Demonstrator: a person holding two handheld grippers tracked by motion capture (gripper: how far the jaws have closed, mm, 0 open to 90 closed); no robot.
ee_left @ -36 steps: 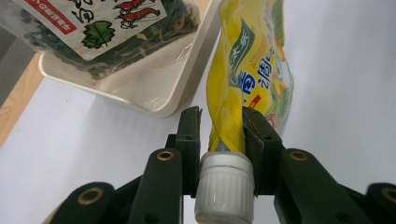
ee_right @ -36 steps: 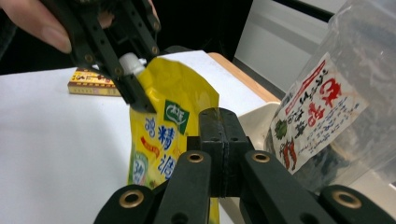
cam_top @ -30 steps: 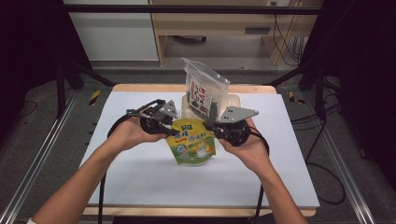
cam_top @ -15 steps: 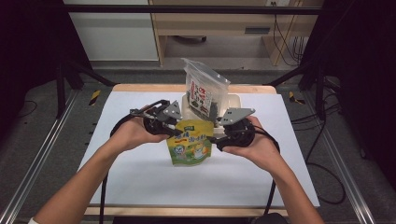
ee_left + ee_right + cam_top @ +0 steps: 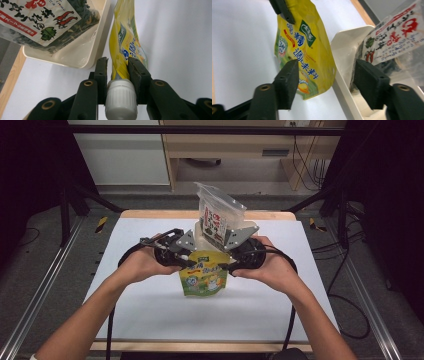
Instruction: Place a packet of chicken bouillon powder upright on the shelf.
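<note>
Hanging by its neck just under the white cap [image 5: 121, 100], the yellow pouch [image 5: 202, 276] sits at the centre of the high view, its body dangling free above the white table [image 5: 150, 320]. The left gripper [image 5: 186, 261] is clamped on that neck: in the left gripper view its two black jaws press the pouch from either side right where the cap begins, which looks like the sturdiest place to carry a soft bag without squashing its contents. Holding it there also keeps the printed face upright and the bottom edge clear of the tabletop.

The right gripper [image 5: 225, 266] comes in from the right of the frame, level with the pouch. Its jaws have just been closing a little, yet they stand apart; in the right gripper view the yellow pouch lies between them towards the left jaw, and neither pad presses on it. My guess is that this hand let go and hangs near to steady or retake the bag.

Just behind the pouch, towards the top centre of the high view, a cream tray [image 5: 198, 232] holds a clear packet of dried greens [image 5: 216, 217] standing tilted against it. The pouch hangs just beside the tray's near wall, probably bound for the spot next to the packet.
</note>
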